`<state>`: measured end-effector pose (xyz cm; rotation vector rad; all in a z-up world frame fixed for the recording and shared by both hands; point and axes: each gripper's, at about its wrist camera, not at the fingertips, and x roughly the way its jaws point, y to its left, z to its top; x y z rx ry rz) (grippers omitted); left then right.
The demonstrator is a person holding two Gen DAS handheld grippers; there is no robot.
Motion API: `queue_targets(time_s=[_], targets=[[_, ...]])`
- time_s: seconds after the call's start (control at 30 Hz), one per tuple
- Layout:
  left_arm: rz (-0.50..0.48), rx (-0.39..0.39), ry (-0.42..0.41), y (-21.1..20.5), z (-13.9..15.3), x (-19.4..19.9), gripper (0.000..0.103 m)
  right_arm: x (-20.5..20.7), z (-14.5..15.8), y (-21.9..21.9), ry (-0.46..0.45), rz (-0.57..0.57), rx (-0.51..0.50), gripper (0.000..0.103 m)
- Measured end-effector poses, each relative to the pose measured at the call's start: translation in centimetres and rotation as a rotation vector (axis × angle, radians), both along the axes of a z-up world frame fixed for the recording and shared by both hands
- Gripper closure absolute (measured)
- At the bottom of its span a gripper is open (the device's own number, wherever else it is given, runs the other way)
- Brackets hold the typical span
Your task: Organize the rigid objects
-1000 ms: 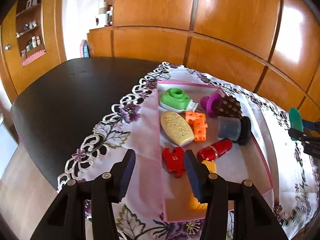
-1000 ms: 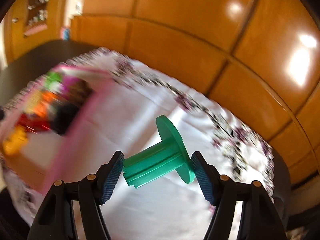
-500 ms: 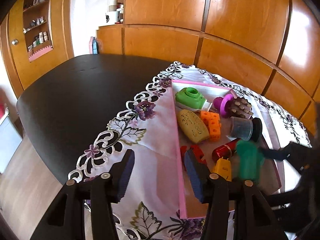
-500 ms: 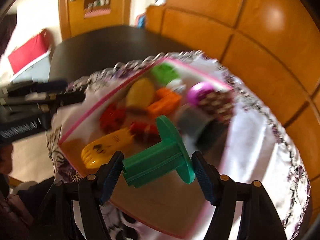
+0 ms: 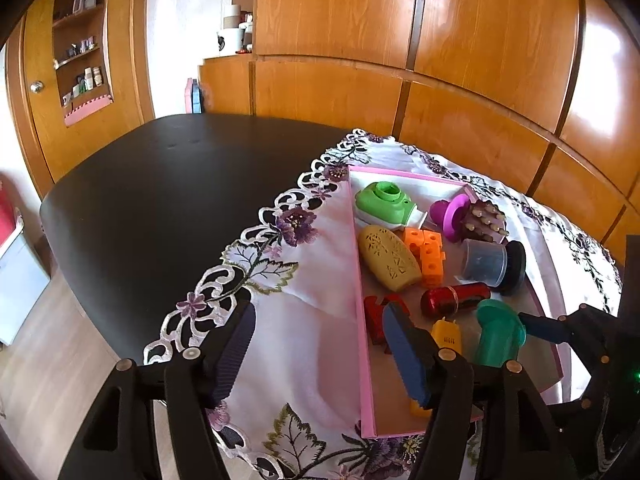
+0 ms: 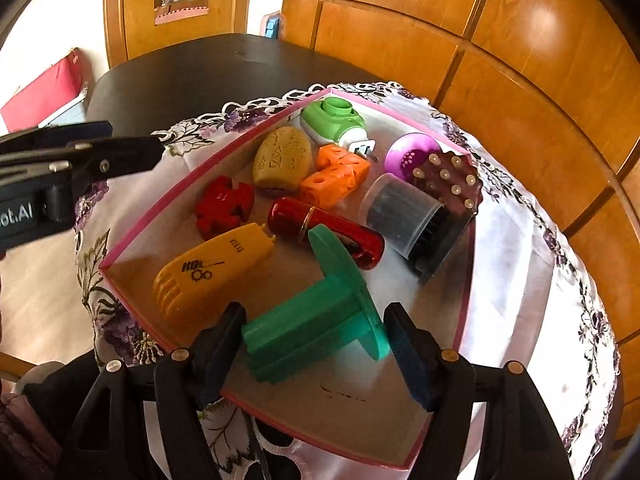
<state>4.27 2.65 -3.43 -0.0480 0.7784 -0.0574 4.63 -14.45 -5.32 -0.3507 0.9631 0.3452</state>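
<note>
The right gripper [image 6: 314, 344] pinches a green spool [image 6: 316, 320] between its two pads, one pad against the end of the ribbed stem, the other against the round flange, so the spool lies crosswise between the jaws, over the near part of a pink-rimmed tray [image 6: 464, 312]; the left gripper [image 5: 316, 356] holds nothing, its jaws spread and just now opening wider, one finger above the embroidered cloth [image 5: 304, 280], the other above the tray's near left edge; just beyond the spool in the tray lie a yellow comb-shaped toy [image 6: 212, 268] and a red metallic tube [image 6: 324, 232]; past these, a red puzzle piece [image 6: 224, 204], a tan oval [image 6: 282, 160], orange blocks [image 6: 336, 174] and a clear cup on a black brush [image 6: 404, 216]; farthest in the tray, a green plug-in device [image 6: 332, 122] and a purple disc with a studded brown piece [image 6: 432, 164]; the cloth covers part of a dark table [image 5: 168, 200]; wooden panelling [image 5: 440, 40] stands behind.
</note>
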Motion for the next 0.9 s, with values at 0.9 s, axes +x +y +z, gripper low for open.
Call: queue_targets(time_s=[0.9], targets=[[0.022,0.038,-0.052,-2.1,1.7,-2.3,0.000,-3.0,6.8,-5.5,-0.261,-0.394,0.140,0.020]])
